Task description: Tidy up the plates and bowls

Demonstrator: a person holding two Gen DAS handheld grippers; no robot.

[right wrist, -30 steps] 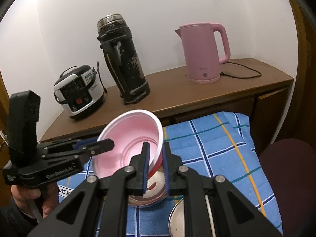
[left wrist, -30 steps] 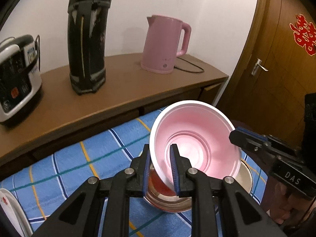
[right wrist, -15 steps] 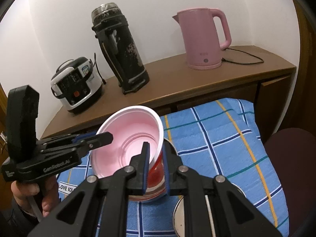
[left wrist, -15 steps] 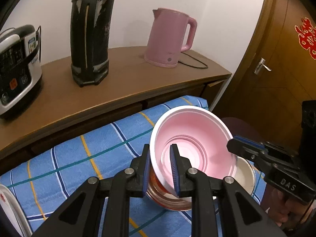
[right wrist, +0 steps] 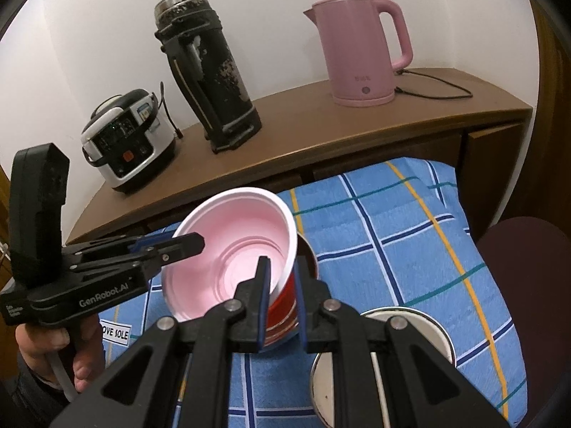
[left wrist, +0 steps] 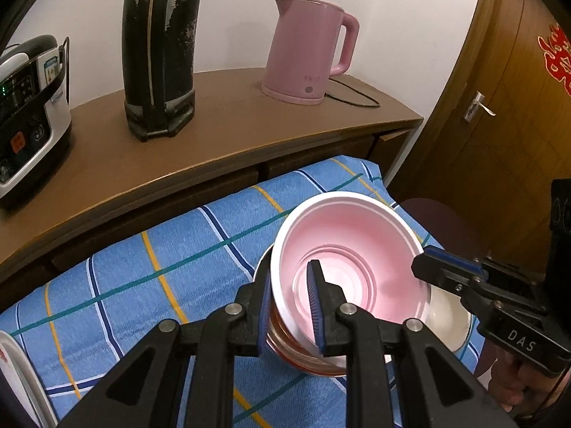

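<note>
A plastic bowl [left wrist: 357,249], pink inside and red outside, is tilted over a shiny metal bowl [left wrist: 307,362] on the blue checked cloth. My left gripper [left wrist: 291,303] is shut on its near rim, one finger inside and one outside. In the same view my right gripper [left wrist: 426,267] pinches the opposite rim from the right. In the right wrist view the plastic bowl [right wrist: 235,249] has my right gripper [right wrist: 282,296] shut on its red wall, and my left gripper [right wrist: 194,244] clamps the left rim. The metal bowl's dark rim [right wrist: 309,256] peeks out behind.
A white enamel bowl [right wrist: 428,324] sits just right of the stack. On the wooden sideboard [left wrist: 214,135] behind stand a rice cooker [left wrist: 25,114], a black flask [left wrist: 158,53] and a pink kettle [left wrist: 307,46]. A dark stool [right wrist: 528,249] and a door [left wrist: 499,107] lie to the right. A plate's edge [left wrist: 14,374] shows at far left.
Both grippers have brought the pink bowl down closer onto the metal bowl, and both views have tipped slightly downward. Both grips stay shut on its rim.
</note>
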